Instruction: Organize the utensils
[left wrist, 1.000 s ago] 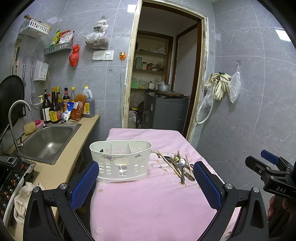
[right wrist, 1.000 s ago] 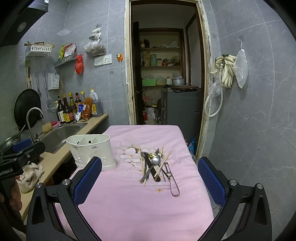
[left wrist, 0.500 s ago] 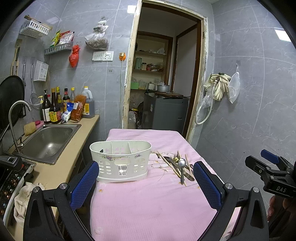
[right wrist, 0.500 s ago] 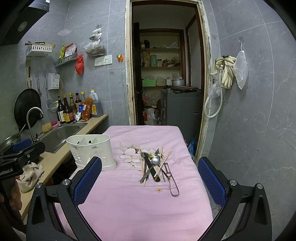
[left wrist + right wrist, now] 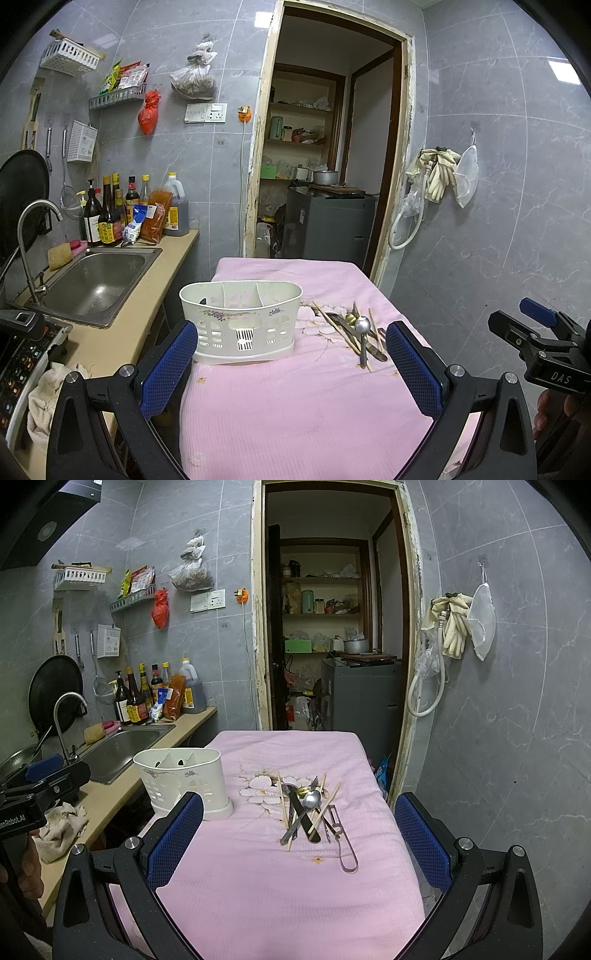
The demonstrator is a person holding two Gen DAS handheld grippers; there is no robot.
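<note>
Right wrist view: the right gripper (image 5: pixel 299 834), jaws spread wide and empty, hovers over a pink waffle-weave tablecloth (image 5: pixel 288 897). A heap of steel spoons, wooden chopsticks and a wire-handled peeler (image 5: pixel 310 812) lies beside the white perforated plastic utensil caddy (image 5: pixel 181 779). The left gripper (image 5: pixel 291 365) is likewise wide open, facing the caddy. A steel sink (image 5: pixel 92 280) sits left, against grey marble-look tiles.

A small home kitchen, grey tiled walls all round. Along one side runs a counter (image 5: pixel 122 332) with a steel sink (image 5: pixel 92 280) and curved tap (image 5: pixel 29 236), sauce and oil bottles (image 5: pixel 110 218) lined up behind. A black pan (image 5: pixel 55 694) hangs on the wall, rubber gloves (image 5: pixel 456 627) on a hook. Through the doorway (image 5: pixel 332 627), pantry shelves (image 5: pixel 321 590) with jars.
</note>
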